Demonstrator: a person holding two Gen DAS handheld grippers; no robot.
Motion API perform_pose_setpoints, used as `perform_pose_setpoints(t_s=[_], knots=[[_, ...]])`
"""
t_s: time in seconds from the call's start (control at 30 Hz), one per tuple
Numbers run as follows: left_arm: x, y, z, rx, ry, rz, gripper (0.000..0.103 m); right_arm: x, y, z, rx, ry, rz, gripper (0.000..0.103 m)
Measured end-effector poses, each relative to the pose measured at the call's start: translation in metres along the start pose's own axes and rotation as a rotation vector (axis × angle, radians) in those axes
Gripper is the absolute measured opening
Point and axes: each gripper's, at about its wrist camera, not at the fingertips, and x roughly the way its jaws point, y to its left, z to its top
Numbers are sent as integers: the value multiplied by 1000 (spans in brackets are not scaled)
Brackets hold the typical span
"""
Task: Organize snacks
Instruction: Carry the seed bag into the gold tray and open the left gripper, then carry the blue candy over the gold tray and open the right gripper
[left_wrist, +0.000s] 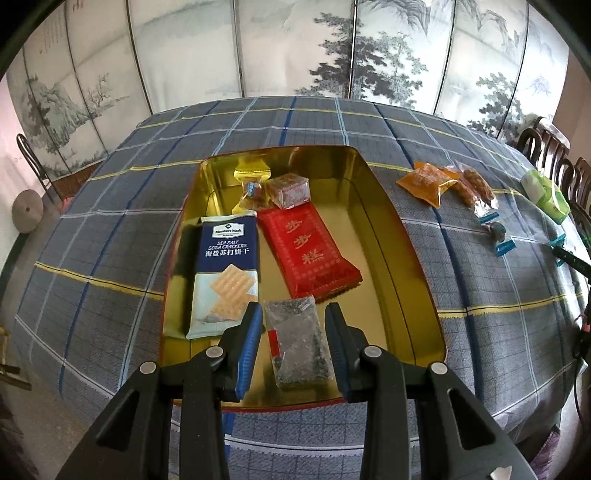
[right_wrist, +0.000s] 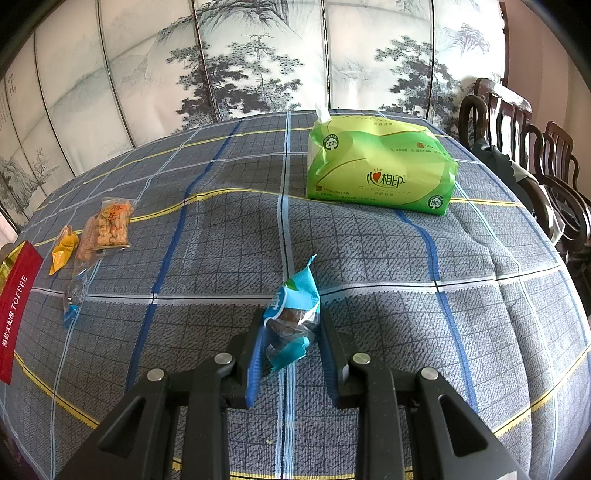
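A gold tin (left_wrist: 406, 236) lies open on the checked tablecloth. It holds a blue soda cracker pack (left_wrist: 227, 266), a red cake pack (left_wrist: 308, 251), a small brown cube pack (left_wrist: 290, 190) and a clear-wrapped sweet (left_wrist: 253, 192). My left gripper (left_wrist: 293, 310) is low over the tin's near end, shut on a clear packet of dark grains (left_wrist: 297, 343). My right gripper (right_wrist: 291, 317) is shut on a blue-wrapped dark snack (right_wrist: 293, 306) just above the cloth. An orange packet (right_wrist: 64, 249), a bag of fried twists (right_wrist: 107, 229) and a clear-wrapped sweet (right_wrist: 72, 295) lie loose on the cloth.
A green tissue pack (right_wrist: 380, 166) stands at the back right. The tin's red outer wall (right_wrist: 18, 306) shows at the left edge of the right wrist view. Dark wooden chairs (right_wrist: 535, 155) line the table's right side. A painted folding screen (left_wrist: 295, 44) stands behind the table.
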Motion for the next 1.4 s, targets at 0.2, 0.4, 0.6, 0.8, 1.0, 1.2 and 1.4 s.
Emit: perform_pose_setpoints(t_s=[0.2, 0.4, 0.6, 0.8, 1.0, 1.2, 1.4], knots=[[-5, -4, 0, 23, -16, 21, 35, 0, 2, 0, -13, 1, -1, 27], [-12, -3, 0, 25, -34, 24, 39, -6, 2, -3, 21, 7, 32, 27], [-13, -6, -2, 25, -31, 11, 41, -22, 8, -15, 68, -3, 97, 27], [-21, -9, -6, 27, -46, -5, 48, -43, 35, -18, 54, -25, 171, 27], [-28, -1, -11, 11, -54, -2, 55, -66, 112, -5, -68, -52, 300, 27], [-33, 17, -17, -34, -49, -1, 66, -85, 211, 11, -216, -62, 488, 27], [-37, 31, -24, -45, -49, 16, 73, -76, 307, 21, -322, -10, 638, 27]])
